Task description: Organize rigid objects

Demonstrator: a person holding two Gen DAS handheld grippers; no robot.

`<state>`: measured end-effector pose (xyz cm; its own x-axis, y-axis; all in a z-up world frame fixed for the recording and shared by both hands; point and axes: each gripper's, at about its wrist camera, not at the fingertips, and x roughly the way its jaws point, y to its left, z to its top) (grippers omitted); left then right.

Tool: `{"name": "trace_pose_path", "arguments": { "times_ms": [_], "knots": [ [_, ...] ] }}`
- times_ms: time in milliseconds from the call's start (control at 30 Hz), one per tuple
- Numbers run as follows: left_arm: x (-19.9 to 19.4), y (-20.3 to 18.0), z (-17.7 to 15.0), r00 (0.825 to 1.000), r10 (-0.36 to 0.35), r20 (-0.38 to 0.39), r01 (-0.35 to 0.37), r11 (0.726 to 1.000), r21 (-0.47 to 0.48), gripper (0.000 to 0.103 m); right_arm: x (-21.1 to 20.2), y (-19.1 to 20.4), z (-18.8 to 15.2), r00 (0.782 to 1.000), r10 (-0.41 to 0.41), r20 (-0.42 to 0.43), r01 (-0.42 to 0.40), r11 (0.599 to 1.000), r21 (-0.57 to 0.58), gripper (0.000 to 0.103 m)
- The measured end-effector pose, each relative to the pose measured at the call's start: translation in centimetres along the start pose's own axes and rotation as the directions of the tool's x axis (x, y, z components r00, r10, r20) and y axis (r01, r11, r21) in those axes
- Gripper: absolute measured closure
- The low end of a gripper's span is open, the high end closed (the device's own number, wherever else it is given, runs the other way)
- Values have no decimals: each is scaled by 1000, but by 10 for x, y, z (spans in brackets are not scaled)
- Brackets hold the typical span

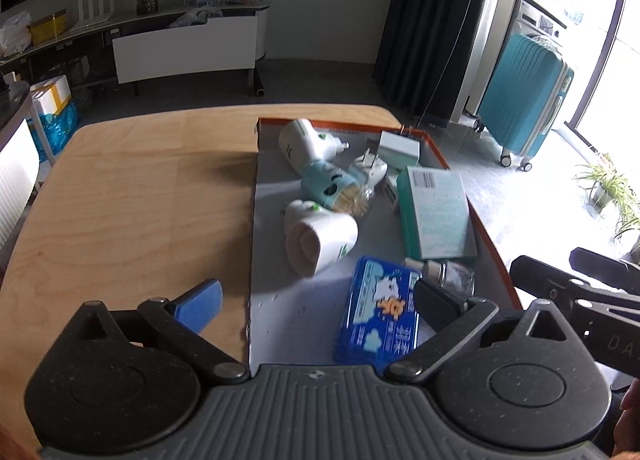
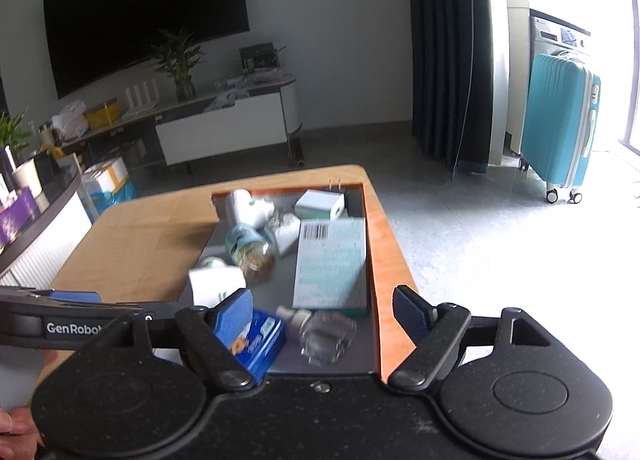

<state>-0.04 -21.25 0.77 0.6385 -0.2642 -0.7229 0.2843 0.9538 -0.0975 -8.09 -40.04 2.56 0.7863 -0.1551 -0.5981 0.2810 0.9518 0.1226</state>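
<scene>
Left tongs (image 1: 318, 302): spread wide, holding nothing, above the near end of the tray
Right tongs (image 2: 324, 310): spread wide, holding nothing
Tray (image 1: 490, 246): orange-rimmed, on the wooden counter (image 1: 132, 195)
Blue box (image 1: 378, 314): in the tray's near end, just beside the clear bottle (image 1: 450, 274)
Teal box (image 1: 436, 211): along the tray's right wall
</scene>
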Motion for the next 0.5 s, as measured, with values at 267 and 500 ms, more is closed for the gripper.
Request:
{"name": "trace_pose_path", "arguments": {
  "times_ms": [267,500],
  "knots": [
    [-11,-9,-24,998,58,-19,-58,998,11,0,-14,1,-19,1000,-4,-26,4,1000,-15,11],
    [-18,-23,-34,995,101,-18,-99,992,82,0,-24,2,-19,1000,-9,-12,9,1000,-26,11]
  ]
}}
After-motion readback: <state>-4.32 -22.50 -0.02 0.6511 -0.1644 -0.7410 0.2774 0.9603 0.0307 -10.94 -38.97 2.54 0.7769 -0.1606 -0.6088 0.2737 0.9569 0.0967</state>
